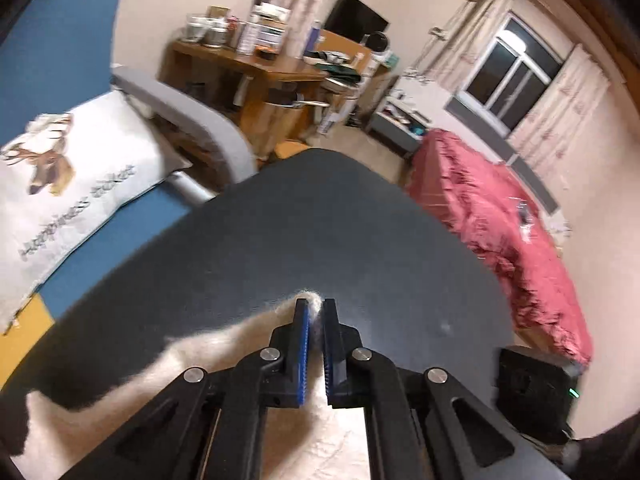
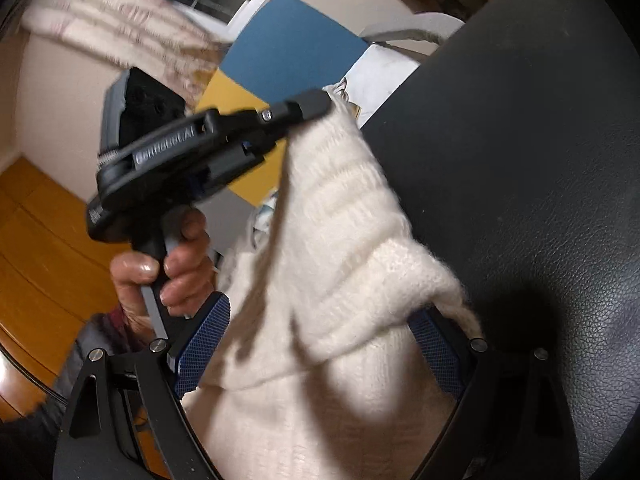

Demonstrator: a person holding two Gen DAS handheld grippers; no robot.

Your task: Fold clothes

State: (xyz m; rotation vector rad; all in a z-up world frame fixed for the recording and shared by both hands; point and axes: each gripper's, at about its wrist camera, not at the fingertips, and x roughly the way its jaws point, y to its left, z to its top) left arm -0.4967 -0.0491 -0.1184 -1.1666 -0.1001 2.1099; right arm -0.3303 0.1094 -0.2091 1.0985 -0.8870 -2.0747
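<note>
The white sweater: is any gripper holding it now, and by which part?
The left gripper is shut on the white sweater, pinching a bit of its edge between the tips of its jaws. The right gripper is open, its jaws around the knit but not closed.

Both claws are matte black plastic linkages with silver round screws and blue textured pads (image 2: 202, 346) — a dark padded sleeve (image 2: 80, 354) below.

The left wrist view looks low across the dark leather-textured tabletop (image 1: 320, 220) roomward; the right looks down closely, sharing that tabletop and the fluffy white knitted sweater (image 2: 340, 240).
</note>
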